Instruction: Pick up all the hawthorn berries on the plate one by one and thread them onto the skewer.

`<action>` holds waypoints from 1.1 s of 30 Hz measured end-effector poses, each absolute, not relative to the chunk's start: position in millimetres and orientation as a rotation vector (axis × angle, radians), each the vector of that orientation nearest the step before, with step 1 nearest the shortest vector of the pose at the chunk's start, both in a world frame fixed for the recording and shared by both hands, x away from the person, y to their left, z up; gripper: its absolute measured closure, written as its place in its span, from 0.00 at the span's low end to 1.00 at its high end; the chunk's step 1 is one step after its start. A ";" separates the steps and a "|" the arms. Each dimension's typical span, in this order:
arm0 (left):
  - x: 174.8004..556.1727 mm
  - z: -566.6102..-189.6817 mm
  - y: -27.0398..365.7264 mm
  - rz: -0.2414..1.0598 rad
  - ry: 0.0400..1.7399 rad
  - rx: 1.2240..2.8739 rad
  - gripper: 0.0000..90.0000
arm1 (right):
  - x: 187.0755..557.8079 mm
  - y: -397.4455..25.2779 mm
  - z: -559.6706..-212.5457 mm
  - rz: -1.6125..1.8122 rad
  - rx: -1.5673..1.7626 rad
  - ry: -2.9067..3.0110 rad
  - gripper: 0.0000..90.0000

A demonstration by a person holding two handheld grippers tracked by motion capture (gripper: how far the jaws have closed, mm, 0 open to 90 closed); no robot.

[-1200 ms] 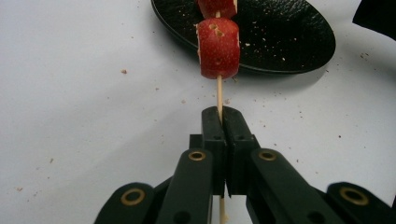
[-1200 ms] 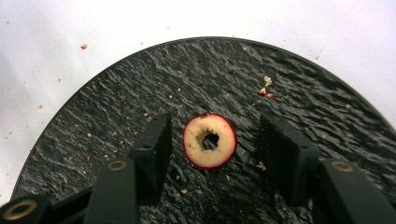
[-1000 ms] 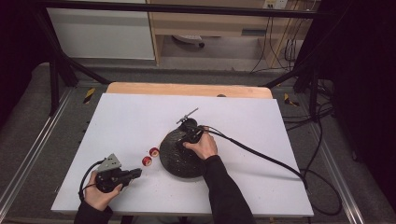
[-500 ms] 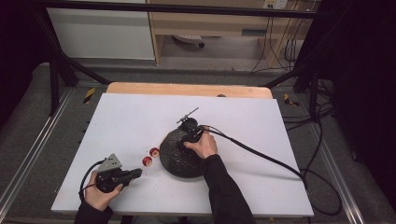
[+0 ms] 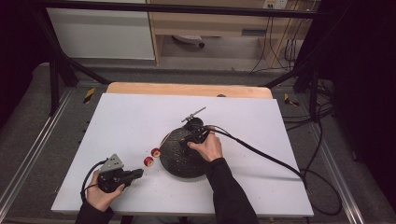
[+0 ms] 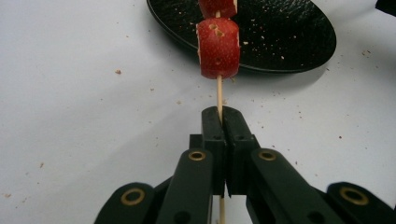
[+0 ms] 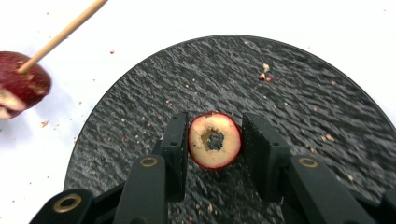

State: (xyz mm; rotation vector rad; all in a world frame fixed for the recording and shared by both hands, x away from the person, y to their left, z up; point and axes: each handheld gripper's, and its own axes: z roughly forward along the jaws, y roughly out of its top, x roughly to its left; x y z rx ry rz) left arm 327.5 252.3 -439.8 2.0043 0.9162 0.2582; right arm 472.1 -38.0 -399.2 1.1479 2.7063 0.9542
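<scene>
My left gripper sits near the table's front left, shut on a thin wooden skewer. Two red fruit pieces are threaded on it, the nearer one just short of the black plate. My right gripper is down over the plate. A cored red fruit slice lies between its pads, which touch both sides of it. In the right gripper view the skewer's tip and a threaded piece appear at the upper left.
The white table top has bare room at the right and far side. A wooden board edge runs along the back. The right gripper's cable trails right across the table. Crumbs dot the plate and table.
</scene>
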 end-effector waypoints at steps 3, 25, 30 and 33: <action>327.9 -440.1 250.2 0.258 0.914 2.009 0.98 | 467.4 -45.7 -397.9 0.998 1.165 2.687 0.70; 328.1 -439.7 241.4 0.258 0.905 2.021 0.98 | 427.6 -95.0 -399.9 1.447 1.238 2.436 0.70; 328.1 -438.6 238.5 0.261 0.903 2.020 0.98 | 420.1 -105.9 -403.7 1.533 1.265 2.373 0.70; 328.2 -438.6 236.8 0.262 0.902 2.020 0.98 | 415.6 -112.6 -405.3 1.589 1.281 2.327 0.70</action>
